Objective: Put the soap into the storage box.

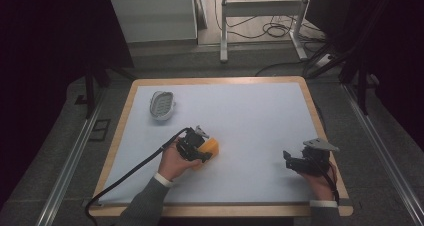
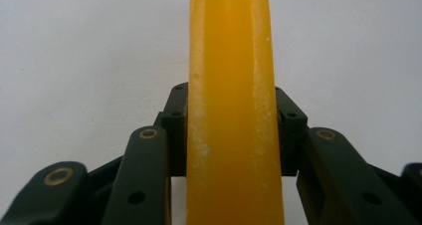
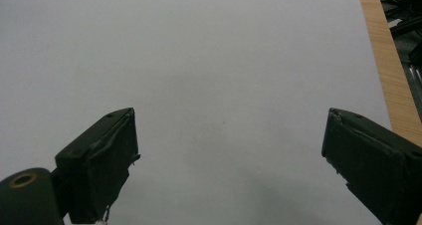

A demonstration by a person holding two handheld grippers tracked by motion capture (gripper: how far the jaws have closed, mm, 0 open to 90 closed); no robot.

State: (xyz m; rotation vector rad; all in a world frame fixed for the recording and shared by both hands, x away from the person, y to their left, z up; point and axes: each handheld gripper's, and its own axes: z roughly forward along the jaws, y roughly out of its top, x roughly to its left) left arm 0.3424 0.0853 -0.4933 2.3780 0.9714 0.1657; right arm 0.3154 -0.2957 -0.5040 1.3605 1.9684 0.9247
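1. Orange block (image 1: 210,146) sits on the white table (image 1: 250,116), a little toward 7 o'clock of the table's middle. It looks waxy and smooth, deep yellow-orange, with pale dusty speckles along its edges in the left gripper view (image 2: 230,110).
2. Left gripper (image 1: 204,153) is clamped on the block: both black jaws press its two sides, with the block rising straight up between them in the left gripper view. A hand (image 1: 175,162) holds this gripper, and its black cable (image 1: 130,173) trails off toward 7 o'clock.
3. Right gripper (image 1: 289,159) is at 4 o'clock of the table, well apart from the block. Its jaws stand wide apart with bare white surface between them (image 3: 229,150).
4. White dish (image 1: 162,105) with a ribbed or dimpled inside lies at 10 o'clock, well apart from the block. Nothing lies between the block and either the dish or the right gripper.
5. Long axis of the block runs along the left gripper's line, pointing roughly toward 2 o'clock in the high view, though it is small there and partly hidden by the gripper.
6. Wooden rim (image 3: 388,70) borders the white surface.
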